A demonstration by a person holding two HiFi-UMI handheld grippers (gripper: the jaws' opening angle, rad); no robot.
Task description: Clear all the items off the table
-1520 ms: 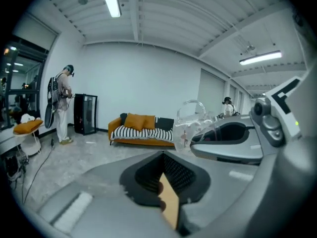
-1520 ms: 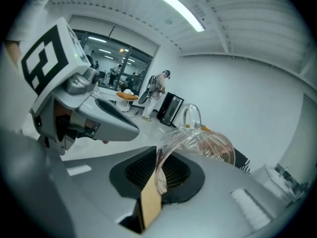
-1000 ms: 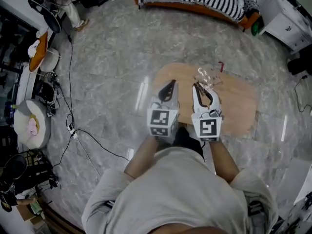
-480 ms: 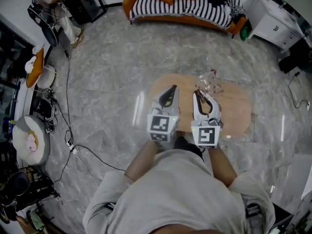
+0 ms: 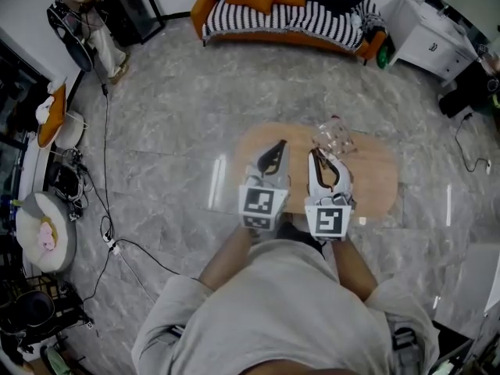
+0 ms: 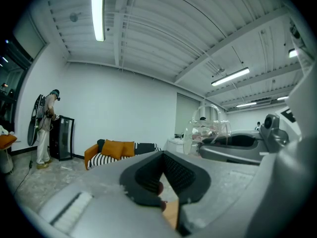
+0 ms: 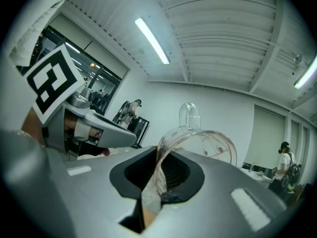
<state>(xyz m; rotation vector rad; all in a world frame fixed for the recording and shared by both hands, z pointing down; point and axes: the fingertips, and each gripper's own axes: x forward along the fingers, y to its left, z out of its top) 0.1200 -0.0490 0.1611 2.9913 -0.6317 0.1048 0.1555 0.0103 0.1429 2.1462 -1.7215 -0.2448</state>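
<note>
Above the oval wooden table (image 5: 376,180), my right gripper (image 5: 316,155) is shut on the rim of a clear glass mug (image 5: 333,137). In the right gripper view the rim runs down between the pads and the mug (image 7: 200,142) stands up past my right gripper (image 7: 157,182), handle on top. My left gripper (image 5: 275,145) hangs beside it to the left, shut. In the left gripper view its pads (image 6: 181,175) meet in a V. A small reddish speck at the seam cannot be made out. The mug (image 6: 208,128) shows to its right.
A striped orange sofa (image 5: 289,10) stands beyond the table and a white cabinet (image 5: 430,37) at the back right. Cables (image 5: 109,209) trail over the marble floor at the left, near round stools. A person (image 5: 86,14) stands at the far left.
Both grippers stay side by side, the right one still holding the mug. The head view has drifted, so more sofa shows. The small red thing beyond the mug no longer shows apart from it.
</note>
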